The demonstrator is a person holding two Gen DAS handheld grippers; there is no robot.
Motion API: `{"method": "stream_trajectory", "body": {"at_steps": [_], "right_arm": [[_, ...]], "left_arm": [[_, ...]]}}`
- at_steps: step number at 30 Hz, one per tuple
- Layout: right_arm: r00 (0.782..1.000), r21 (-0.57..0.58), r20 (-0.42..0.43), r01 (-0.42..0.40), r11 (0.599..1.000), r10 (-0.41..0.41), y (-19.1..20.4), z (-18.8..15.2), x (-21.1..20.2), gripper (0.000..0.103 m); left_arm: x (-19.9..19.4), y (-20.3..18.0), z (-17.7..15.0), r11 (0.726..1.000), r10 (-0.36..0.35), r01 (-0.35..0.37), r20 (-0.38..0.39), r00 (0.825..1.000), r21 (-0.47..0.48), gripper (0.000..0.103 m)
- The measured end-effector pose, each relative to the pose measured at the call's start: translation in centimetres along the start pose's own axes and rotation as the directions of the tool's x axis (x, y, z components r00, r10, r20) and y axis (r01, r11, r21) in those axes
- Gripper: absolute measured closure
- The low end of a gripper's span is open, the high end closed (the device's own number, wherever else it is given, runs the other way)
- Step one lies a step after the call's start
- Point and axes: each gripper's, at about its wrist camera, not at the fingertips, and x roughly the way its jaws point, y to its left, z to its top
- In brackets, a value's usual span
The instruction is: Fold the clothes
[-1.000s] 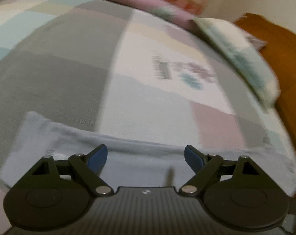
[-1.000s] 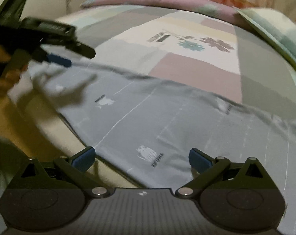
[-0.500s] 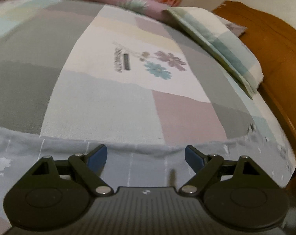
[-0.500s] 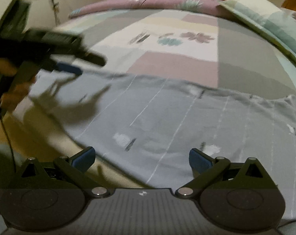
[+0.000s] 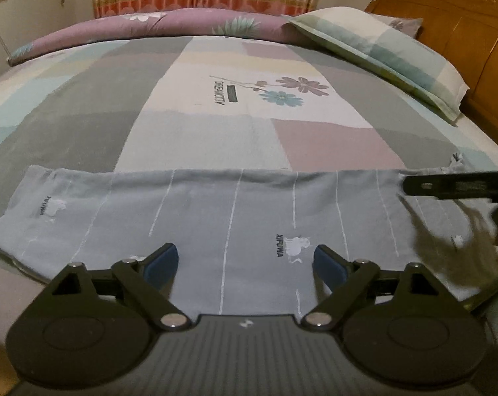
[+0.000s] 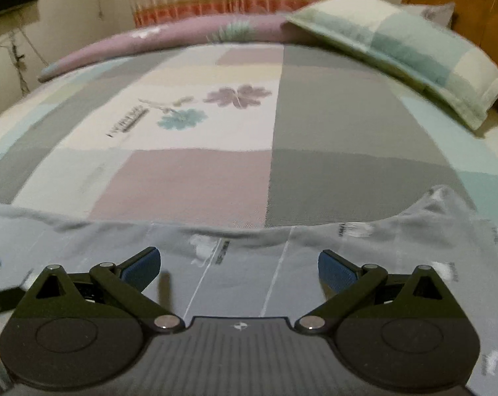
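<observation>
The right gripper hung over the grey garment, its blue pads wide apart with nothing between them. The garment lay spread along the near edge of the bed. A pillow sat at the far right corner, a purple quilt along the far edge. The picture was blurred.
</observation>
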Motion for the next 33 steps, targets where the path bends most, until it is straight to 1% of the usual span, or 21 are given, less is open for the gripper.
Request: {"method": "stream_trajectory", "body": {"at_steps": [1, 3, 5, 8, 9, 11, 14, 17, 19, 21, 23, 25, 27, 30, 31, 33], "right_arm": [[1.000, -0.008, -0.002, 0.015, 1.000, -0.015, 0.1, 0.2, 0.9, 0.000], [0.999, -0.026, 0.033, 0.029, 0.999, -0.028, 0.3, 0.6, 1.9, 0.000], [0.999, -0.017, 0.022, 0.024, 1.000, -0.023, 0.1, 1.1, 1.8, 0.000], [1.000, -0.005, 0.005, 0.013, 1.000, -0.012, -0.2, 1.6, 0.8, 0.000], [1.000, -0.014, 0.008, 0.004, 1.000, -0.004, -0.2, 1.3, 0.1, 0.000], [1.000, -0.050, -0.003, -0.010, 0.999, 0.010, -0.2, 0.0, -1.8, 0.000], [0.999, -0.088, -0.034, -0.013, 0.996, 0.010, 0.1, -2.9, -3.9, 0.000], [0.999, -0.149, -0.045, 0.019, 0.989, -0.026, 1.0, -6.5, -5.3, 0.000], [0.999, -0.143, -0.029, 0.019, 0.990, -0.023, 1.0, -7.6, -6.5, 0.000], [0.999, -0.118, -0.050, -0.003, 0.993, -0.003, 0.5, -7.1, -7.1, 0.000], [1.000, -0.122, -0.005, 0.023, 0.992, -0.024, 0.1, -6.5, -7.8, 0.000], [0.998, -0.101, 0.020, 0.058, 0.993, -0.056, -0.7, -6.0, -8.0, 0.000], [0.998, -0.049, 0.008, 0.061, 0.997, -0.061, -1.9, -5.8, -7.5, 0.000], [0.997, 0.011, -0.037, 0.073, 0.997, -0.073, -3.6, -6.9, -6.8, 0.000], [0.996, 0.009, -0.054, 0.066, 0.998, -0.065, -3.7, -7.4, -6.9, 0.000], [0.997, -0.046, -0.049, 0.050, 0.998, -0.052, -3.4, -8.6, -7.7, 0.000]], "left_arm": [[0.0, 0.0, 0.0, 1.000, -0.001, 0.001, -0.001, 1.000, 0.005, 0.010], [-0.1, -0.1, -0.1, 1.000, 0.001, -0.001, -0.007, 1.000, 0.018, 0.010], [-0.4, -0.5, -0.1, 1.000, 0.004, -0.004, -0.024, 1.000, 0.028, 0.010], [-1.5, -0.6, -0.1, 0.998, -0.057, 0.057, -0.015, 0.998, 0.010, 0.010], [-1.7, -0.7, -0.2, 0.997, -0.072, 0.072, -0.012, 0.997, 0.010, 0.010], [-1.2, -0.8, -0.6, 0.998, -0.061, 0.062, -0.038, 0.997, 0.016, 0.010], [-1.1, -1.4, -1.3, 0.998, -0.028, 0.031, -0.046, 0.999, 0.050, 0.010], [-1.4, -2.0, -1.3, 0.997, -0.019, 0.024, -0.077, 0.997, 0.070, 0.010], [-1.9, -2.4, -0.9, 0.997, -0.041, 0.047, -0.087, 0.995, 0.068, 0.010], [-2.6, -3.2, -0.2, 0.994, -0.075, 0.079, -0.055, 0.996, 0.073, 0.010], [-3.1, -4.6, 0.4, 0.989, -0.095, 0.097, -0.022, 0.995, 0.109, 0.010], [-2.8, -5.9, 0.6, 0.982, -0.113, 0.114, -0.011, 0.993, 0.149, 0.010], [-1.9, -6.8, 0.4, 0.980, -0.112, 0.115, -0.029, 0.993, 0.162, 0.010], [-0.7, -7.4, -0.7, 0.981, -0.097, 0.107, -0.069, 0.993, 0.161, 0.010], [-0.4, -7.5, -1.2, 0.982, -0.091, 0.103, -0.084, 0.992, 0.158, 0.010], [-0.7, -7.7, -1.7, 0.980, -0.078, 0.092, -0.088, 0.993, 0.174, 0.010]]}}
